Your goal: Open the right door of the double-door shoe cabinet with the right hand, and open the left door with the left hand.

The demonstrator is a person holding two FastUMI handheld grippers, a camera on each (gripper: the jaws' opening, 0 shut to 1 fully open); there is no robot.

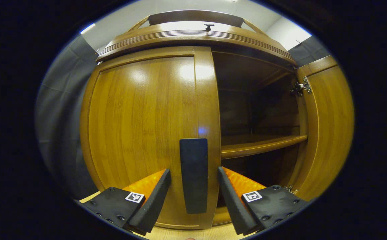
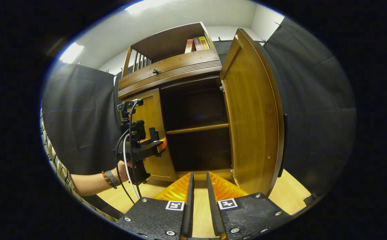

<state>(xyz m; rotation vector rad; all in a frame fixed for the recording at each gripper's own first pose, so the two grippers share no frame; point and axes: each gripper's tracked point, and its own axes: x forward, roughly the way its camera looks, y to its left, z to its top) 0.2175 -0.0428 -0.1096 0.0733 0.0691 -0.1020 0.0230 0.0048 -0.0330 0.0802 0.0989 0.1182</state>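
The wooden shoe cabinet [image 1: 193,36] stands close ahead in the left gripper view. Its left door [image 1: 140,120] is closed, and a flat black handle [image 1: 193,175] hangs on that door's inner edge. My left gripper [image 1: 193,172] is open, one finger on each side of the handle without pressing it. The right door [image 1: 328,126] is swung wide open, showing a dark inside with a shelf [image 1: 260,143]. In the right gripper view my right gripper [image 2: 199,174] is low and back from the open right door [image 2: 253,126], fingers drawn together to a thin slit, holding nothing. The left gripper [image 2: 140,143] is at the left door [image 2: 150,133].
A person's hand and forearm with a bracelet [image 2: 111,178] hold the left gripper, cables trailing down. Books [image 2: 197,43] stand on the cabinet's top shelf; a small knob [image 2: 154,70] sits on the drawer front. Pale wood floor [image 2: 290,196] spreads below, black cloth walls on both sides.
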